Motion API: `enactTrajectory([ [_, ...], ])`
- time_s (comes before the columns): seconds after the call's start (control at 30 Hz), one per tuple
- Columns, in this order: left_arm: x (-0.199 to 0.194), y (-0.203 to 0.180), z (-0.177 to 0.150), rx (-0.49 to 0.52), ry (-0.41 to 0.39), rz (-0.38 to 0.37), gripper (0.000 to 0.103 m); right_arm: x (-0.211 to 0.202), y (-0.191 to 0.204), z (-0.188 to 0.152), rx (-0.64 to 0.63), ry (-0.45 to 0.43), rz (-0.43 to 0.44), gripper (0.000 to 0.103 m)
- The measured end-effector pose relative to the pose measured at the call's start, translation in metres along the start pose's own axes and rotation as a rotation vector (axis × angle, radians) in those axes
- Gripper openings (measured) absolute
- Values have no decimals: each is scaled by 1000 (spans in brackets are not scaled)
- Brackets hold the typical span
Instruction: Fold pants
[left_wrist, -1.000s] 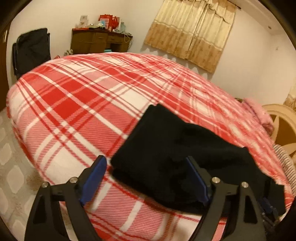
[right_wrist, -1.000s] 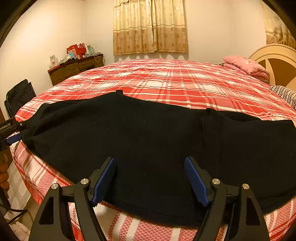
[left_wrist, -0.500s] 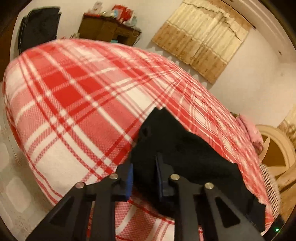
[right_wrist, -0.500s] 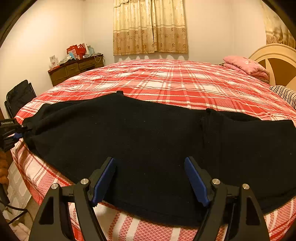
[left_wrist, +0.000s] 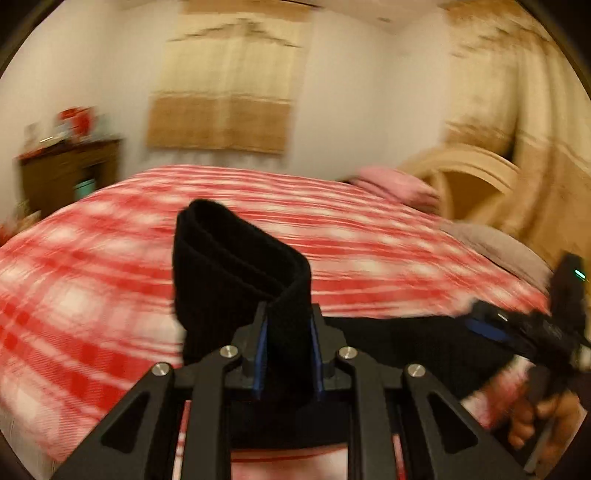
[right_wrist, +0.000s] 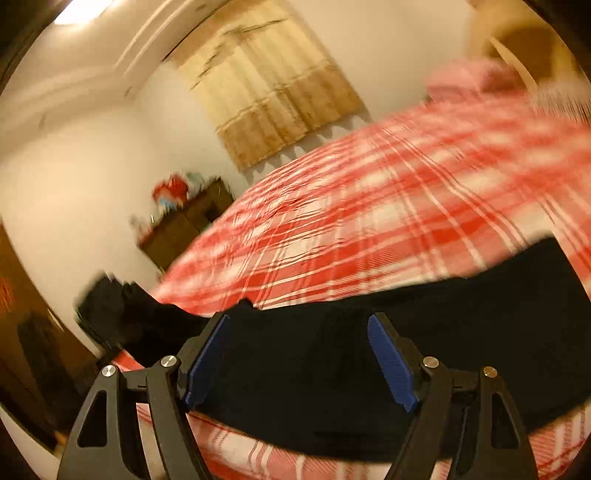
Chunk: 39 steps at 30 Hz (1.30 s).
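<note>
Your left claw (left_wrist: 286, 347) has clamped and lifted the pants (left_wrist: 236, 266); carry them across, right claw (right_wrist: 299, 362) probably gaping empty.

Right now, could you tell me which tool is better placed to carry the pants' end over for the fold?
Left: the left tool is shut on the pants; the right tool hangs open above them.

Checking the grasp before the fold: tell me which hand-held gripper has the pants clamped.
The left hand-held gripper: it is shut on the black pants. The right hand-held gripper hangs open over them.
</note>
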<state>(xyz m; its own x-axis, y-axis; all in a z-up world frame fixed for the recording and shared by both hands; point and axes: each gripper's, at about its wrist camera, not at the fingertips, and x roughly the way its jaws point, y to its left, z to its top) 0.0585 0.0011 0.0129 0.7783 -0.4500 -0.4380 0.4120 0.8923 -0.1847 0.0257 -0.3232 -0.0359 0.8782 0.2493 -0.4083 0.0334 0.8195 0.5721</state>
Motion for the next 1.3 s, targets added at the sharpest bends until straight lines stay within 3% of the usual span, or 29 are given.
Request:
enactTrajectory([
  [0.1,23,-50,-9,94,61,-112,20,-6,-28,-2,77,12,-2,78],
  [0.23,48,-86,-33,186,126,-149,9,-1,-45,-7,182,35,131,79],
  [0.3,56,-90,-43,196,163,-159,9,6,-44,-9,202,62,190,79],
  [0.53,46,-70,-42,175,146,-144,9,34,-17,-17,161,158,298,79],
  [0.67,36,-42,-36,128,89,-30,22,50,-7,-25,159,207,346,79],
  [0.8,33,0,-34,57,71,101,30,69,13,-34,55,236,265,78],
  [0.87,36,19,-37,-2,91,142,30,81,26,-37,-40,236,179,78],
  [1.03,38,53,-46,-140,130,181,30,105,43,-45,-150,243,63,78],
  [1.23,39,62,-55,-152,147,188,32,126,53,-42,-172,184,-76,78],
  [1.3,36,64,-58,-150,151,189,39,128,56,-44,-187,174,-92,78],
])
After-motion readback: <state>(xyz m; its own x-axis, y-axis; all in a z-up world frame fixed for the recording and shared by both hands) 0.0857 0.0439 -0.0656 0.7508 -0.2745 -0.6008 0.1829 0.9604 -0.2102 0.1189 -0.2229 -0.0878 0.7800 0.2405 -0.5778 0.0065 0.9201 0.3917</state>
